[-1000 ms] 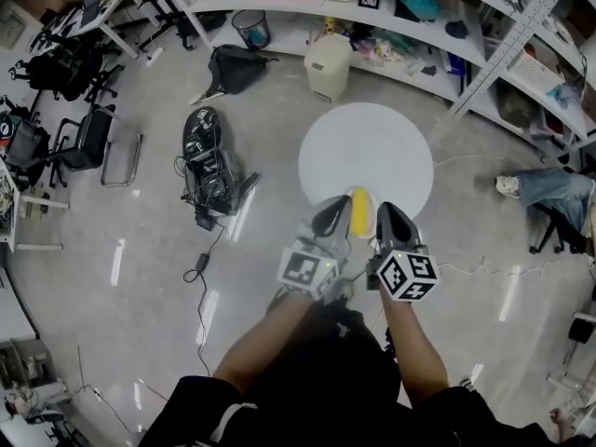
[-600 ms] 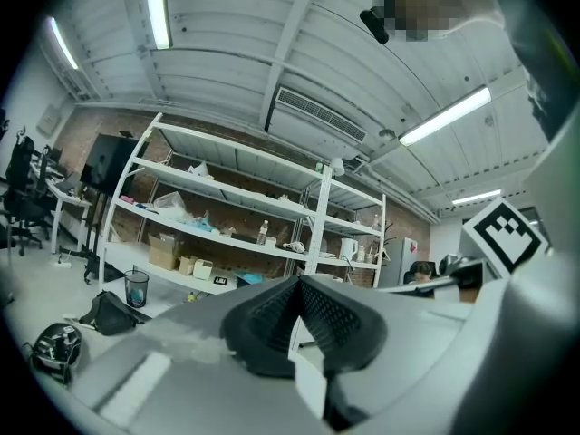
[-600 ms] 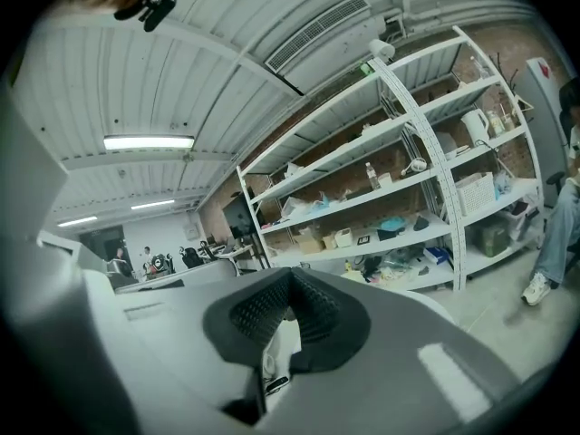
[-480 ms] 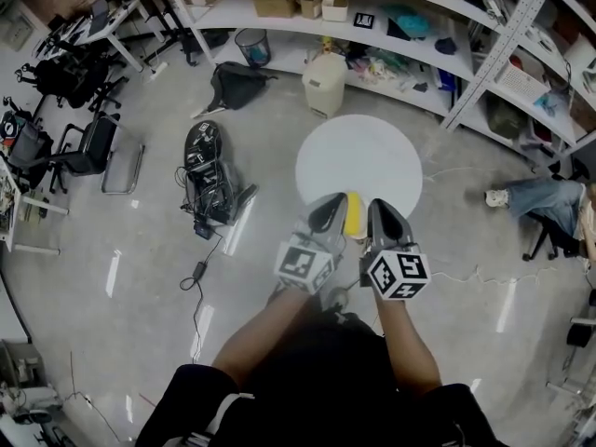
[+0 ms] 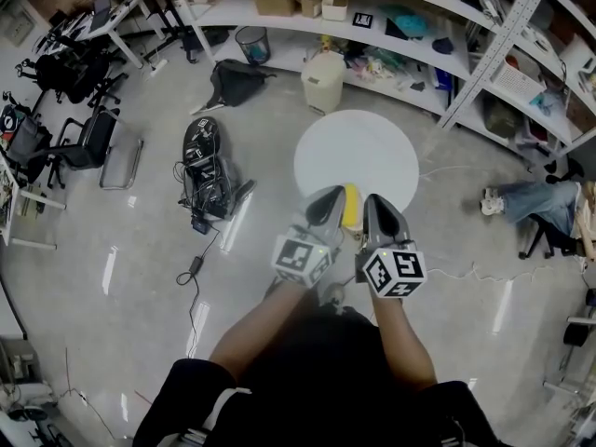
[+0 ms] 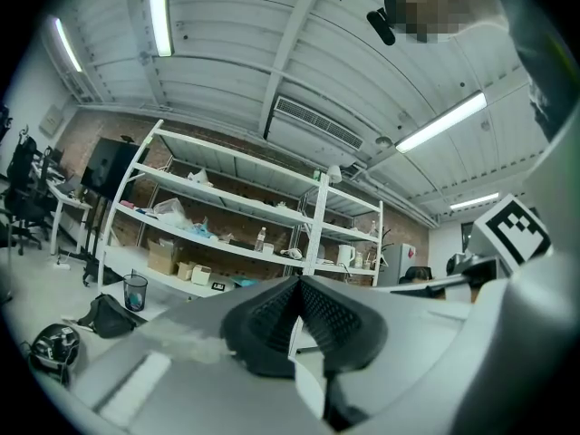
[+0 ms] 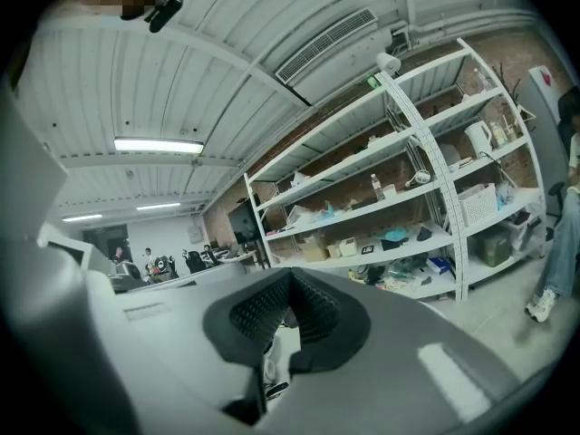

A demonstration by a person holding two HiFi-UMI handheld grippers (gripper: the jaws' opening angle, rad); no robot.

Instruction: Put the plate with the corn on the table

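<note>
1. The corn (image 5: 351, 207) is held on the plate (image 6: 308, 383), at 6 o'clock of the round white table (image 5: 357, 152); its long axis is laid 12-to-6 o'clock.
2. The left gripper (image 5: 331, 198) and right gripper (image 5: 376, 203) are each clamped shut on the plate's rim.

Glossy smooth floor (image 5: 130, 277), matt white table (image 5: 372, 147), painted metal shelving (image 5: 507, 35).

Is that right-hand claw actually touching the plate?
Touching. The right gripper view shows the right gripper with its jaws closed on the plate, pinching its thin white rim between the black pads.
</note>
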